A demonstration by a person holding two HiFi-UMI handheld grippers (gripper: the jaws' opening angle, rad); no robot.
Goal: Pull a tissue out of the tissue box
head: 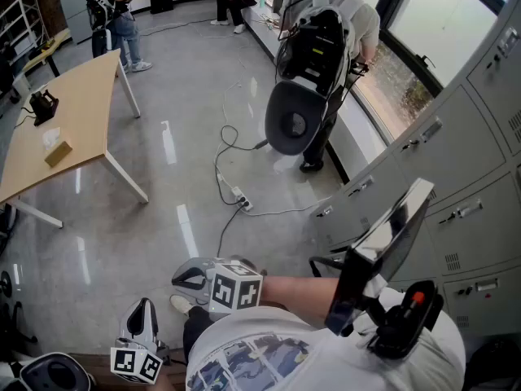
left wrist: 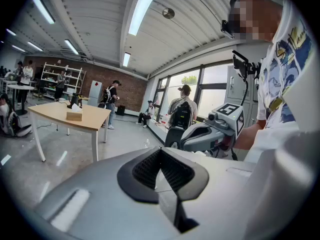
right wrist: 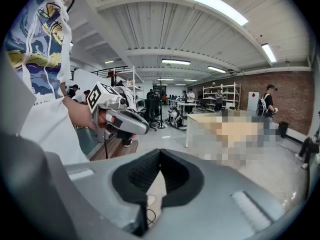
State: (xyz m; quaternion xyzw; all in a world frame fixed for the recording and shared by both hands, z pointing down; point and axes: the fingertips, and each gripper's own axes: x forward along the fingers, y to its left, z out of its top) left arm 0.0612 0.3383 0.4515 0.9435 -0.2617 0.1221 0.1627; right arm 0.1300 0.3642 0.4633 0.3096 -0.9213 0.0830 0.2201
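Observation:
The tissue box (head: 57, 152) is a small tan carton on the wooden table (head: 77, 104) at the far left of the head view. In the left gripper view the tissue box (left wrist: 74, 115) shows a white tissue sticking up and stands far off. My left gripper (head: 145, 306) and right gripper (head: 182, 279) hang low beside my body, well away from the table. The left gripper (left wrist: 160, 151) has its jaws together with nothing between them. The right gripper (right wrist: 160, 151) is likewise shut and empty. Each gripper sees the other: the right gripper (left wrist: 200, 134) and the left gripper (right wrist: 131, 123).
A black object (head: 42, 104) also sits on the table. An office chair (head: 295, 116) with a backpack and a person behind it stand ahead. A power strip and cables (head: 241, 200) lie on the floor. Grey cabinets (head: 456, 177) line the right side. Other people are in the distance.

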